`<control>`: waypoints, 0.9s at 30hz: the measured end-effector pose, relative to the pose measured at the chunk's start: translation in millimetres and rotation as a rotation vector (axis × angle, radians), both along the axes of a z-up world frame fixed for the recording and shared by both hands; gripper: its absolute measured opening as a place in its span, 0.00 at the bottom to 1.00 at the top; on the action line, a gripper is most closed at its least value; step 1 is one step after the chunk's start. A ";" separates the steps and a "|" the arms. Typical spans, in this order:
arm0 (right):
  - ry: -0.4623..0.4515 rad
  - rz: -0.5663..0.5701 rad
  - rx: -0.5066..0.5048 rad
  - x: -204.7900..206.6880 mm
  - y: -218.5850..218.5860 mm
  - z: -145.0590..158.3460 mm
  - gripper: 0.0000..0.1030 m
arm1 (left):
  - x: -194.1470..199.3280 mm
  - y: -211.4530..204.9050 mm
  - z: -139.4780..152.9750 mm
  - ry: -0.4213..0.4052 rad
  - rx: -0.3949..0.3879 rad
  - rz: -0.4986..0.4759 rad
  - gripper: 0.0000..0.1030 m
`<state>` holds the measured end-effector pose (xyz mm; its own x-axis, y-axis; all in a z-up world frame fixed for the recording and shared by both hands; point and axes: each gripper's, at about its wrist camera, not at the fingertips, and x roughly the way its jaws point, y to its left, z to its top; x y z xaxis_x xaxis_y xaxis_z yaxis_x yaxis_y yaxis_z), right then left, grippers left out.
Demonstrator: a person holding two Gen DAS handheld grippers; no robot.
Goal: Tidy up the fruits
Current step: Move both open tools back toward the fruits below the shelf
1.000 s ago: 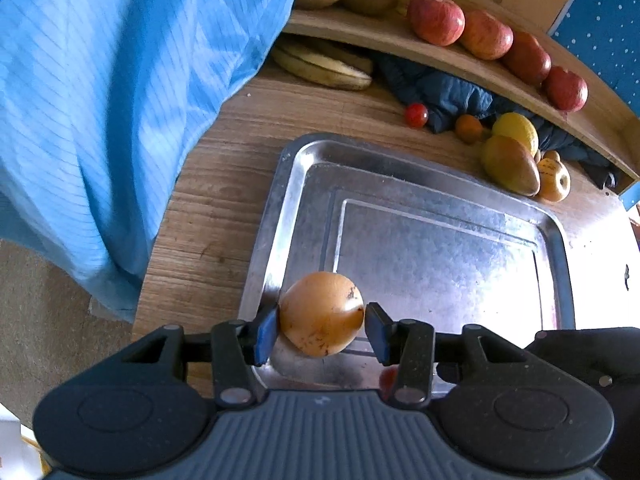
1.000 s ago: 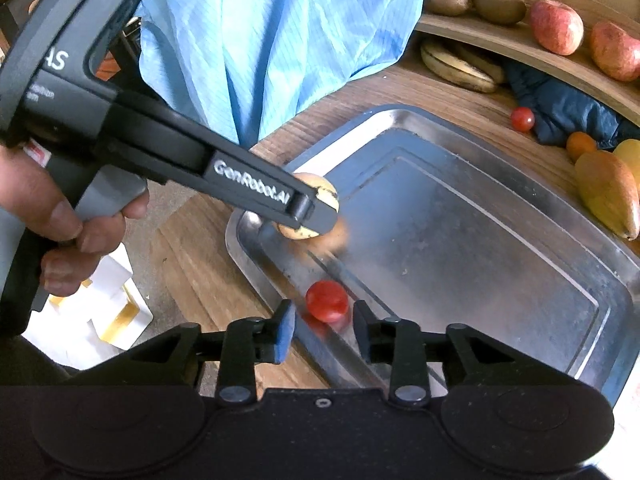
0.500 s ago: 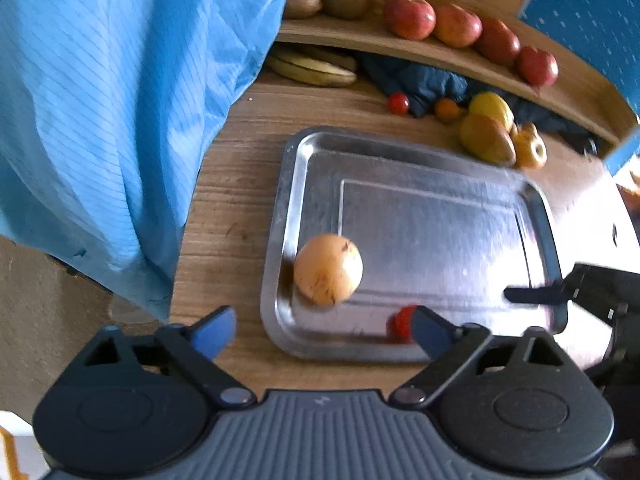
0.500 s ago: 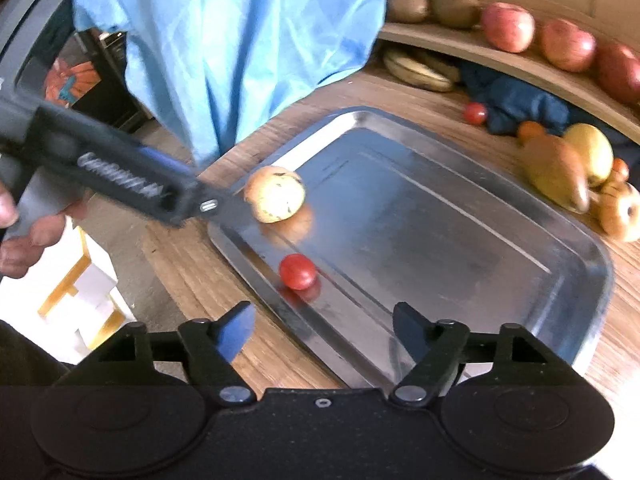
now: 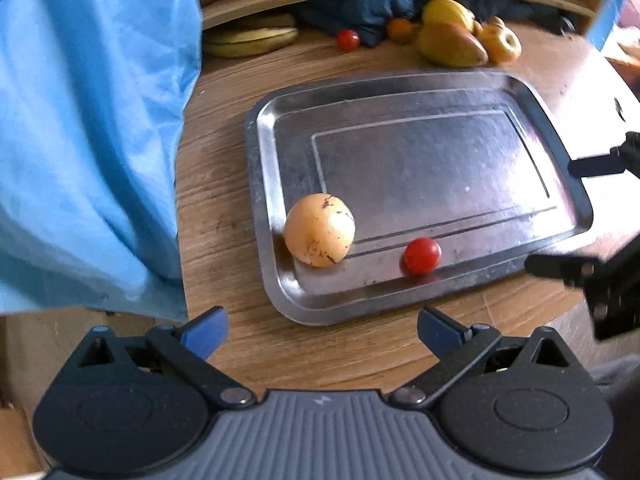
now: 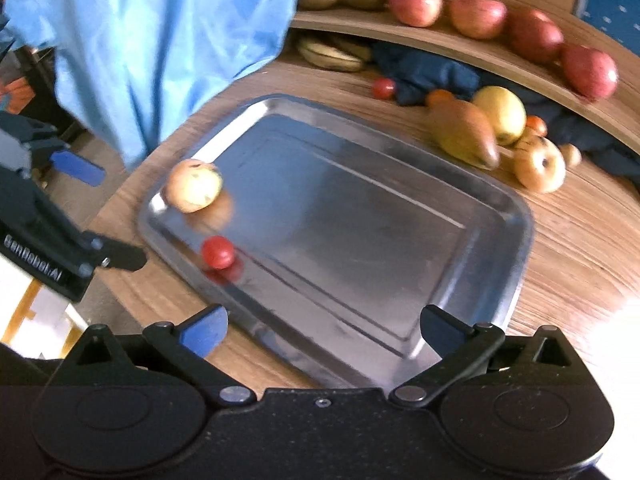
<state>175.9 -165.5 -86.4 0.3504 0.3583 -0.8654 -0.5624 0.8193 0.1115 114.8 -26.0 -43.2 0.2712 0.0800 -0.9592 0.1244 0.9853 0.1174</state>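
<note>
Both grippers withdrawn from rectangular steel tray (image 5: 264, 184); left gripper (image 5: 320, 330) and right gripper (image 6: 322, 330) fingers spread wide, empty. Round tan fruit (image 5: 319, 230) and small red tomato (image 5: 422, 255) rest on tray's near edge

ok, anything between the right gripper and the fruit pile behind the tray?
Nothing visible blocks it. The right gripper, jaws open and empty, faces the mango and yellow apple across the tray, whose middle is bare. The round fruit and cherry tomato sit off left.
</note>
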 end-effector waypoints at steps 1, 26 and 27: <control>-0.002 -0.016 -0.003 1.8 -1.8 0.1 0.99 | 2.3 -0.8 -0.3 0.005 0.007 -0.008 0.99; -0.039 -0.282 -0.042 35.5 -20.2 -0.7 0.99 | 72.0 -6.3 -3.6 -0.115 -0.013 -0.001 0.99; -0.043 -0.290 -0.042 37.4 -21.1 -0.4 0.99 | 76.0 -7.5 -3.9 -0.116 -0.022 0.000 0.99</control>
